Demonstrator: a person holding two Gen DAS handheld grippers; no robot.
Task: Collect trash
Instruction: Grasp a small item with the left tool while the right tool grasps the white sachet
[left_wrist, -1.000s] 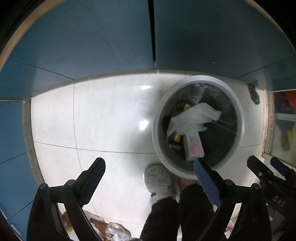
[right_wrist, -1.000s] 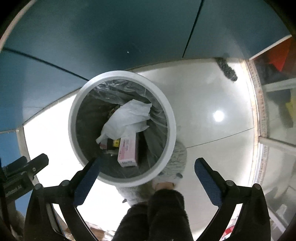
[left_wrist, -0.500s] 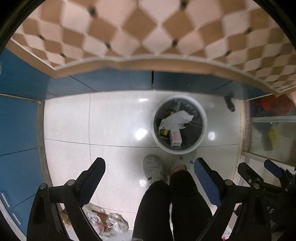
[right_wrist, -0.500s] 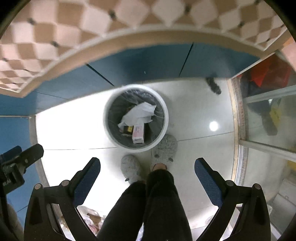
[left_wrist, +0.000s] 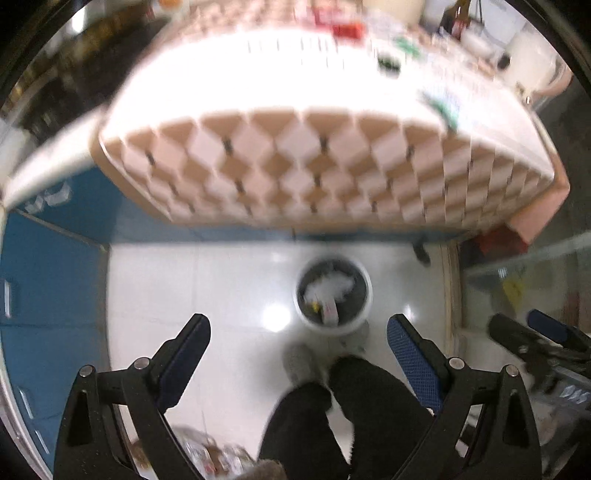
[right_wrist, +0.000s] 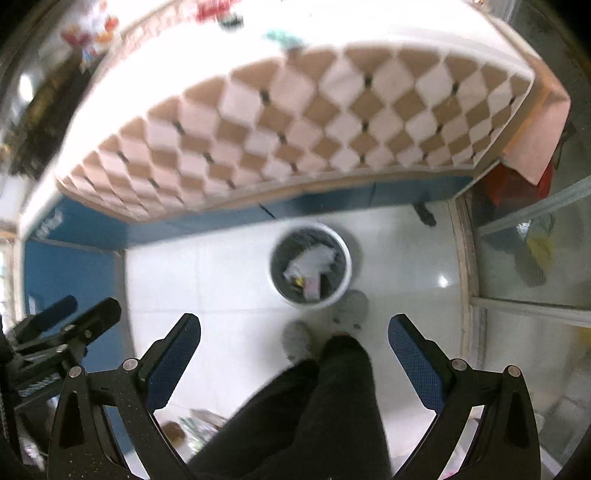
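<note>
Here, at the far left of the scene, blue cabinet fronts (right_wrist: 70, 269) line the glossy white tiled floor (right_wrist: 221, 280). The left gripper (left_wrist: 298, 338) hangs high above that floor with its jaws spread wide and nothing between its blue-padded fingers (left_wrist: 413, 365). Past it, slightly right of centre, the round white trash bin with a dark liner (left_wrist: 333, 295) stands on the floor, holding crumpled white paper (left_wrist: 328, 286) and a small pink box (left_wrist: 330, 312). Grey fuzzy slippers (right_wrist: 351, 306) and black trouser legs (right_wrist: 325, 413) stand just near of the bin. Above and beyond it hangs the brown-and-cream diamond-patterned tablecloth (right_wrist: 295, 122), blurred. The right gripper (right_wrist: 294, 338) is likewise wide open and empty, and the bin (right_wrist: 310, 266) sits far of its fingers. At the far right a glass door panel (right_wrist: 532, 251) borders the floor
</note>
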